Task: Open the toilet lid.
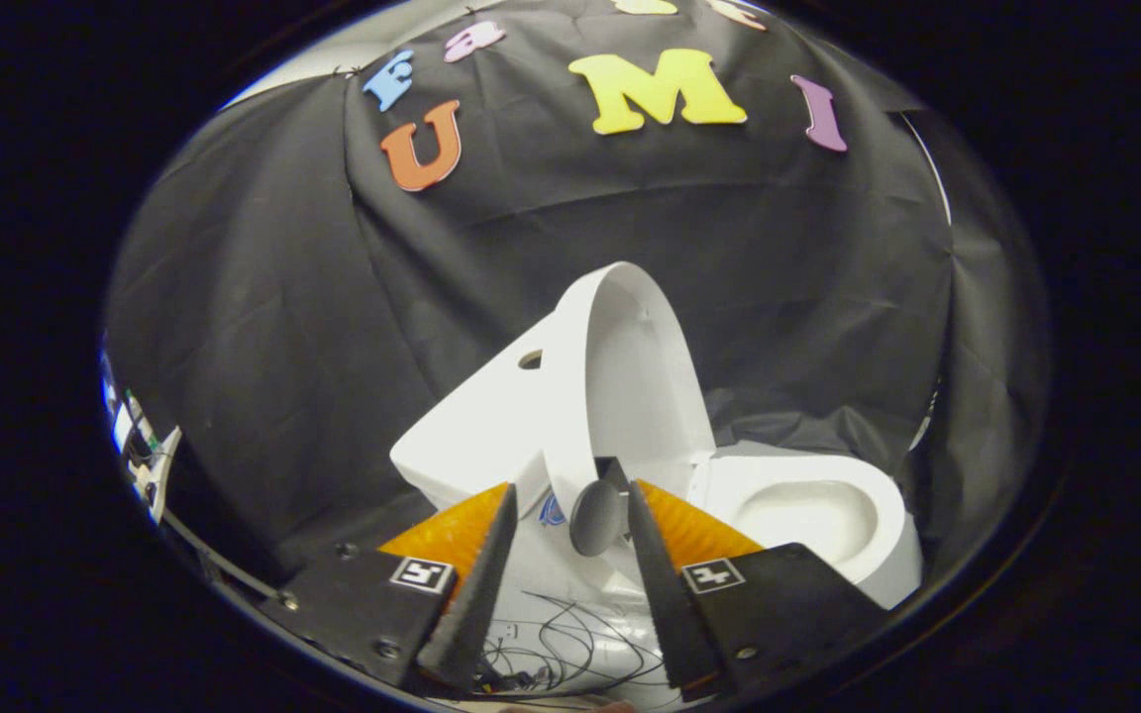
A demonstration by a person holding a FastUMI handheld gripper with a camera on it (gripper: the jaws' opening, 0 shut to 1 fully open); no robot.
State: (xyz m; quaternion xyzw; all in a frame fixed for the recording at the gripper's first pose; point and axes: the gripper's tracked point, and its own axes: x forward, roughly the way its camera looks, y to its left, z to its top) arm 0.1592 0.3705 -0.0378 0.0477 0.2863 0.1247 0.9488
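The toilet (808, 515) stands against the black cloth wall (263, 327), tilted in the gripper view. Its lid (630, 376) is raised and stands roughly upright, leaning back toward the tank (476, 426), with its hollow underside facing the bowl. The bowl opening (808, 515) lies exposed beside the lid, on the side away from the tank. A round hole (530, 359) shows in the top of the tank, just beside the lid's edge.

The gripper (570, 515) sits close to the lid's lower edge, with its fingers (491, 555) set a moderate gap apart. The jaws are parted and hold nothing; neither finger presses on the lid. A small grey disc (597, 517) on a dark stem lies in the gap between the fingertips, in front of the lid's lower rim. Whether the disc touches the lid cannot be determined.

Below the lid, nearer than the fingertips, thin dark wires (561, 644) lie in a loose tangle on a white surface.
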